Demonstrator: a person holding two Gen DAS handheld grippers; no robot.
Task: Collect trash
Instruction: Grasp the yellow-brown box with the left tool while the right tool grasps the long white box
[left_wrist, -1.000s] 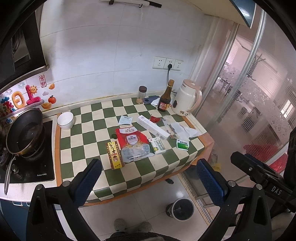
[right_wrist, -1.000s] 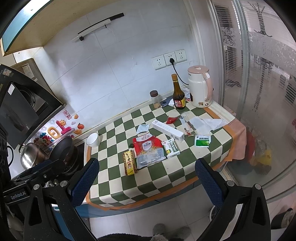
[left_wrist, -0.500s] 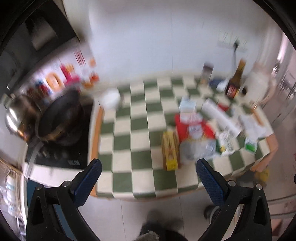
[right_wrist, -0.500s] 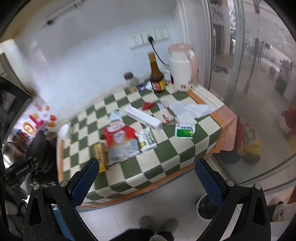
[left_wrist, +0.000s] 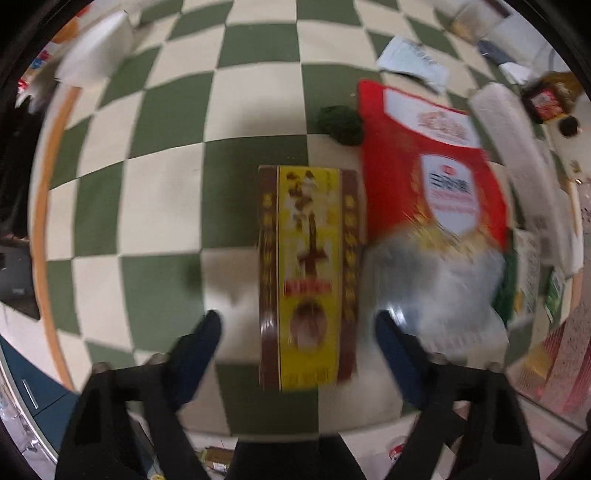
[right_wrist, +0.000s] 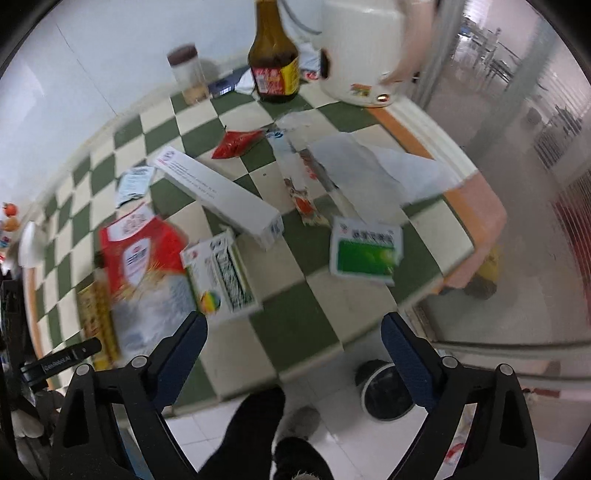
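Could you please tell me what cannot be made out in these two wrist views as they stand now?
- Yellow box, left wrist view: motion blur makes its print unreadable.
- Red bag, left wrist view: label blurred.
- Kettle, right wrist view: top cut off by the frame edge.
- Bin, right wrist view: partly hidden behind the right gripper; contents not visible.
- Left gripper: whether its jaws touch the yellow box is unclear.

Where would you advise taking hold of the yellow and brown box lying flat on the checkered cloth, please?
Grip the yellow and brown box across its two long brown sides, coming straight down from above. It lies flat, long and narrow, so its width probably fits between the fingers. The left gripper already straddles its near end, open, apparently without touching.
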